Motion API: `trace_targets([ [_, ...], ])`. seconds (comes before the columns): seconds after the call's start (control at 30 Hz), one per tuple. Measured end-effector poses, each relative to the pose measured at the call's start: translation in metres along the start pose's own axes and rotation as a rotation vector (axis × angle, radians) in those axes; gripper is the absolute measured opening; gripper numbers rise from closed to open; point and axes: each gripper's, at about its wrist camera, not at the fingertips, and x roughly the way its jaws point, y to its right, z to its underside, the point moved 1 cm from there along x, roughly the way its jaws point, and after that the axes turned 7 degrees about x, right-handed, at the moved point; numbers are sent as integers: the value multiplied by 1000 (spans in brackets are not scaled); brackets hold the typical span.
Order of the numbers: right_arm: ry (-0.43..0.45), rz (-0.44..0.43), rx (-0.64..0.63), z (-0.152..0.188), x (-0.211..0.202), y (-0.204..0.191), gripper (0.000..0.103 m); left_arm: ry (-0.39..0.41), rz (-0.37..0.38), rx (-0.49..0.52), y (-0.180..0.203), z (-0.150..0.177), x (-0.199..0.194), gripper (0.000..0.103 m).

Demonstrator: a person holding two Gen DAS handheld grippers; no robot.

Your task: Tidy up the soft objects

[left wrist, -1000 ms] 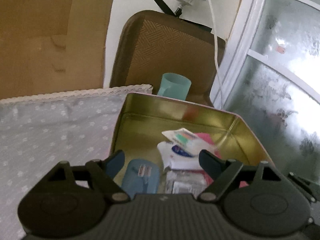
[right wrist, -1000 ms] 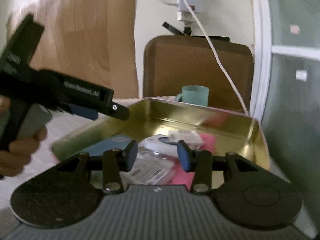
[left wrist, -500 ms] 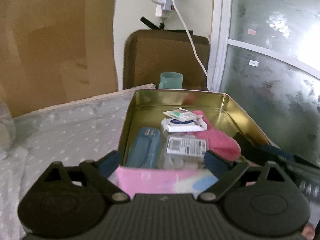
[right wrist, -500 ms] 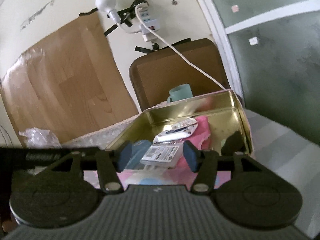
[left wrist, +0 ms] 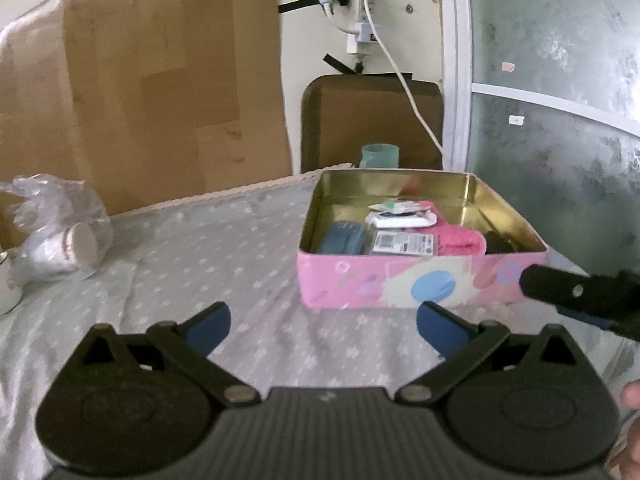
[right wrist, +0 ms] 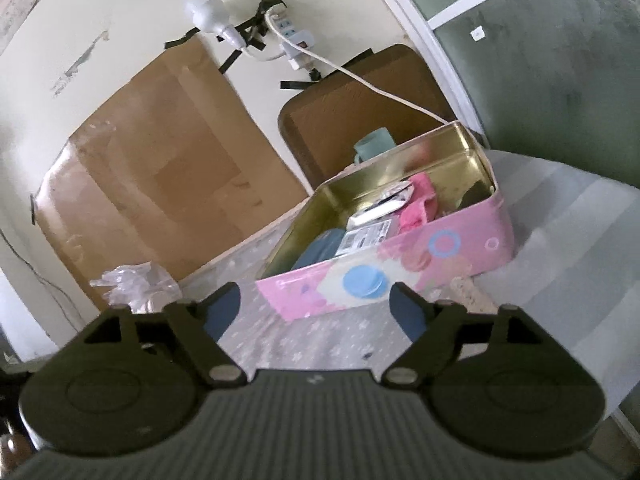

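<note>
The pink tin [left wrist: 420, 280] sits on the desk [left wrist: 200, 272], near its far right corner. Its lid is off, so you can see in. Inside lie a pink cloth [left wrist: 456, 238], a blue pouch [left wrist: 342, 238], a flat clear packet [left wrist: 402, 243] with a label, and a white packet [left wrist: 402, 221] with small wrappers on top. Something dark lies in the right corner of the tin, but I cannot tell what it is

The pink cloth looks soft and light. It would squash and bend if pinched, so a fold on its top is a good spot to take hold. The blue pouch looks soft too, and a little puffy; I would pinch it across its middle. The packets look thin and slippery, so they may slide out of a loose pinch. The tin has stiff, shiny walls and could slide on the cloth if bumped

The left tool [left wrist: 322, 322] is open and holds nothing. It hovers over the desk, on the near side of the tin. The right tool [right wrist: 314, 310] is open and empty too, by the near right corner of the tin

A gray cloth with little white flowers covers the desk. A crinkly clear bag [left wrist: 56, 232] with a cup inside lies at the left edge. Behind the desk are a brown chair [left wrist: 372, 120], a green cup [left wrist: 380, 156], brown cardboard [left wrist: 160, 80] on the wall, a white cord [left wrist: 404, 80] and a frosted window [left wrist: 560, 100]
</note>
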Motion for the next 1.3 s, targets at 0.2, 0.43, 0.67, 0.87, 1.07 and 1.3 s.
trace_targets([
  [0.2, 10, -20, -38, 9, -15, -18, 88, -6, -39, -10, -4, 19, -19, 103],
  [0.43, 38, -35, -72, 13, -30, -32, 94, 21, -81, -4, -5, 36, -42, 103],
  [0.67, 69, -37, -141, 24, -35, -44, 94, 16, -63, -24, -10, 43, -50, 103],
  [0.87, 75, -28, -149, 27, -31, -46, 94, -7, -69, -55, -12, 48, -49, 103],
  [1.07, 54, -16, -138, 28, -25, -39, 94, 15, -91, -57, -14, 47, -49, 103],
  [1.3, 47, -7, -100, 30, -22, -32, 94, 0, -80, -44, -14, 49, -42, 103],
])
